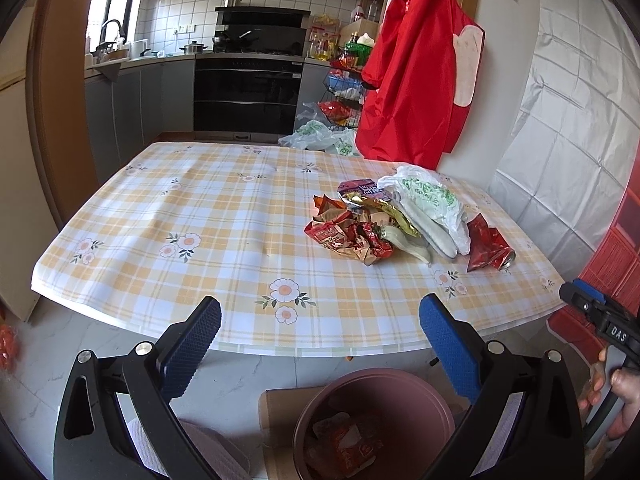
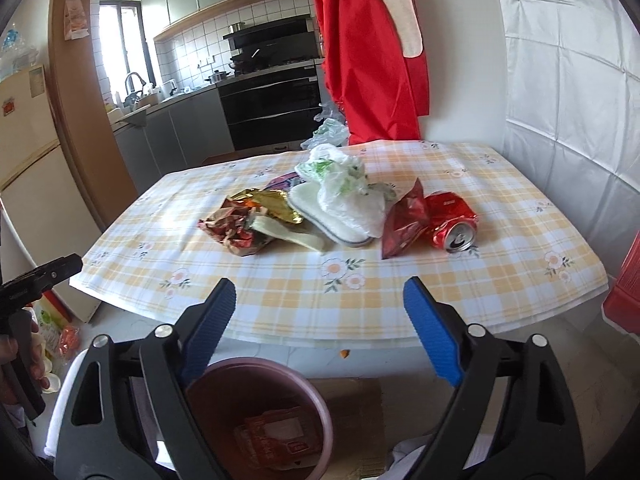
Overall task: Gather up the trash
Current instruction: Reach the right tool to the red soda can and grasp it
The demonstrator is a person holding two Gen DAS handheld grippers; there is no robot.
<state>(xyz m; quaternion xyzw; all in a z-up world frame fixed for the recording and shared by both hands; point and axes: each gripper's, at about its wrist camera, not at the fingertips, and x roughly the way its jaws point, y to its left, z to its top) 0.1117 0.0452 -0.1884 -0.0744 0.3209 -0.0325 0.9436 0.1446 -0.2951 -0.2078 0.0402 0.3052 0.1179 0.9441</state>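
A heap of trash lies on the checked tablecloth (image 1: 200, 208): crumpled red and gold snack wrappers (image 1: 352, 232) (image 2: 244, 224), a white plastic bag with green print (image 1: 428, 200) (image 2: 344, 184), a flat white insole-like piece (image 2: 332, 220), a dark red wrapper (image 2: 404, 224) and a crushed red can (image 2: 452, 224) (image 1: 500, 256). A pink bin (image 1: 376, 420) (image 2: 260, 416) stands on the floor below the table's near edge, with a red wrapper inside. My left gripper (image 1: 320, 332) and right gripper (image 2: 320, 312) are both open and empty, held above the bin, short of the table edge.
A red apron (image 1: 416, 76) hangs on the wall behind the table. White wall covering (image 2: 560, 80) is on the right. Cardboard (image 2: 352, 408) lies under the bin. Kitchen counter and oven (image 1: 248, 92) stand behind. Plastic bags (image 1: 320, 136) lie on the floor beyond the table.
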